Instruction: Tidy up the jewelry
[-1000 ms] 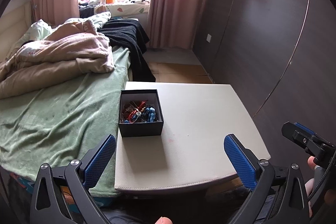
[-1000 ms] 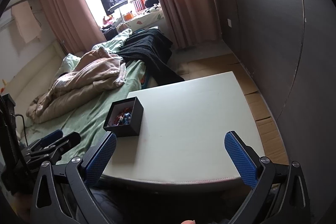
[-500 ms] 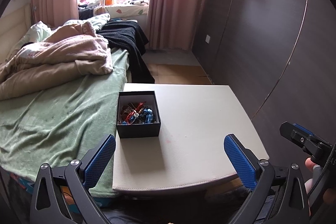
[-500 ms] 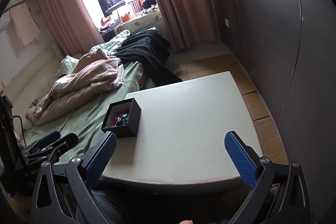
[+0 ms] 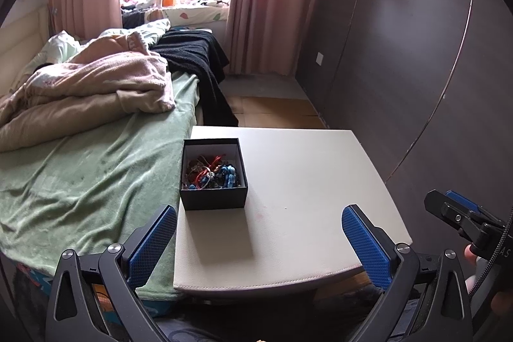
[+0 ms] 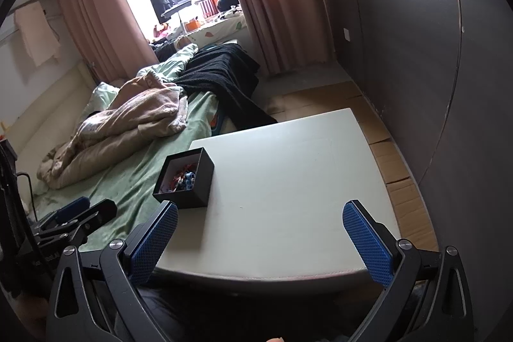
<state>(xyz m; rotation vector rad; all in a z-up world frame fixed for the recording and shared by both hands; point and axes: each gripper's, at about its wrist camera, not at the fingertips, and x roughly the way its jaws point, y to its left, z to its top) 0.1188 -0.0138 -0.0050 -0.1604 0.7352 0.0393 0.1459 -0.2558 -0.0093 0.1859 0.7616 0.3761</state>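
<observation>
Well, open wide and holding nothing: the left hand-held gripper (image 5: 259,209) and the right hand-held gripper (image 6: 260,204), both near the front edge of the pale counter (image 5: 304,229). Sitting on the counter's left side, right by the edge next to the bed (image 5: 80,181): a small black box (image 5: 213,199) with no lid on. Inside it, all in one heap: the jewelry (image 5: 210,172), red strings, blue beads and thin rings mixed up. None seen out on the counter.

Could be a messy pile waiting to be sorted. Could also be everything put away already. Hard to say which.

For any work near the box: go slowly and come down from above, not from the side. Easy to bump the box off the edge onto the bed. Probably a light box, so likely to slide. If lifting a piece out: pinch just one, and watch for tangled strings coming up with it.
</observation>
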